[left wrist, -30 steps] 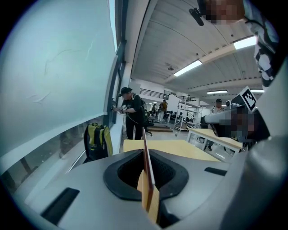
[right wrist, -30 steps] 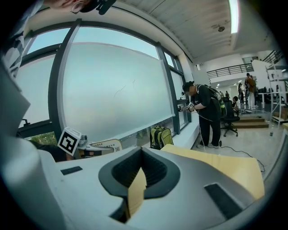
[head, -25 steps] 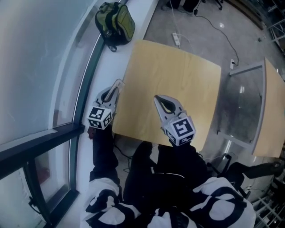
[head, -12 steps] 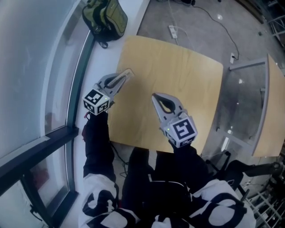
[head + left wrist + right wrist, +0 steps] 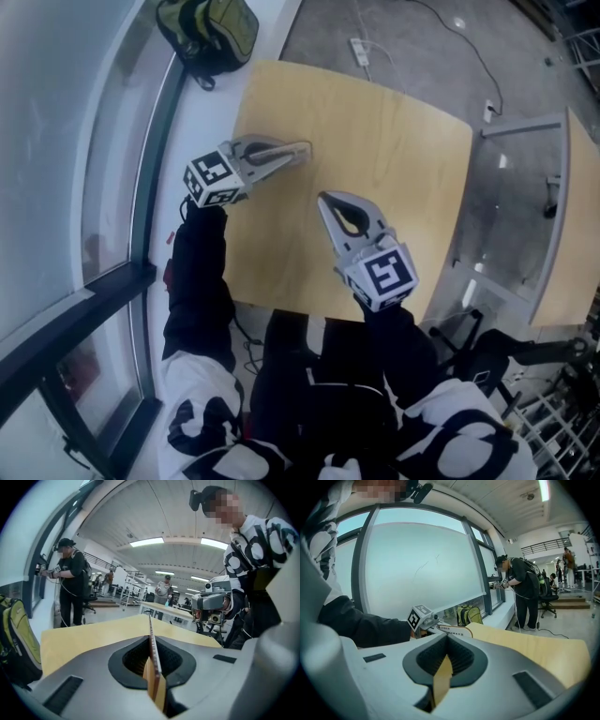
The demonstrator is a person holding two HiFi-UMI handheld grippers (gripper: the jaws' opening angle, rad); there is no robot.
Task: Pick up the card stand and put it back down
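Note:
The card stand [image 5: 150,624] shows as a thin flat piece, edge-on, between the jaws of my left gripper [image 5: 152,641], which is shut on it. From the right gripper view it is a white printed card [image 5: 451,631] sticking out of the left gripper [image 5: 437,622]. In the head view the left gripper [image 5: 302,150] points right, over the left part of the light wooden table [image 5: 394,122]. My right gripper [image 5: 324,199] hovers over the table's near middle, jaws shut with nothing in them [image 5: 447,637].
A green backpack [image 5: 202,28] lies on the white sill by the window, beyond the table's far left corner. A power strip [image 5: 361,52] and cables lie on the floor. Another table [image 5: 574,234] stands to the right. A person [image 5: 520,592] stands near the window.
My left gripper has swung from the table's left edge in over the tabletop and turned to point right. The right gripper has barely shifted.

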